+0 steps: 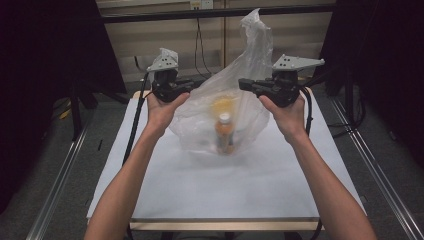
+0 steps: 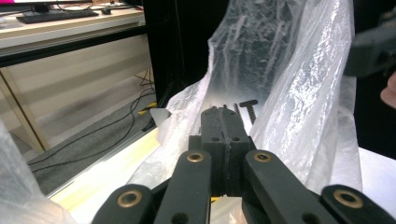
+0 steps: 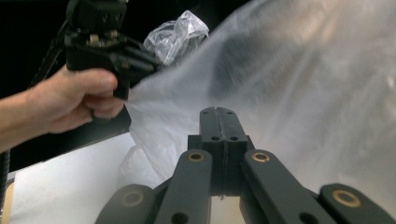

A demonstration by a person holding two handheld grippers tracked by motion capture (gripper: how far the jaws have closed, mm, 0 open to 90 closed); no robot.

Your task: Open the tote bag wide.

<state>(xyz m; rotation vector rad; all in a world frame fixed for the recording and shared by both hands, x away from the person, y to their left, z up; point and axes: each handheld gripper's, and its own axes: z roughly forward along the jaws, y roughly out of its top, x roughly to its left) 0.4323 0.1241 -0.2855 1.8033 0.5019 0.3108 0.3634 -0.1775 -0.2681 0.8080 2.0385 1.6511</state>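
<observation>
Bag (image 1: 235,100), clear plastic, sits mid-table on the white sheet (image 1: 225,185), held up by both sides, top edge peaking above the grippers. Bottle (image 1: 224,132) with white cap stands upright inside, something yellow behind it, too blurred to identify. Left gripper (image 1: 192,85) has jaws together, clamped on the bag's left edge. Right gripper (image 1: 243,83) likewise pinches the right edge, jaws together. Left hand (image 1: 162,107) and right hand (image 1: 285,112) grip the handles.

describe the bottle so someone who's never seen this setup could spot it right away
Start at the white table; near its far middle a clear plastic bag is held up between two hand-held grippers. The bottle stands inside, at the bag's bottom: amber-orange with a white cap, seen through the film, below a blurry yellow item.
</observation>
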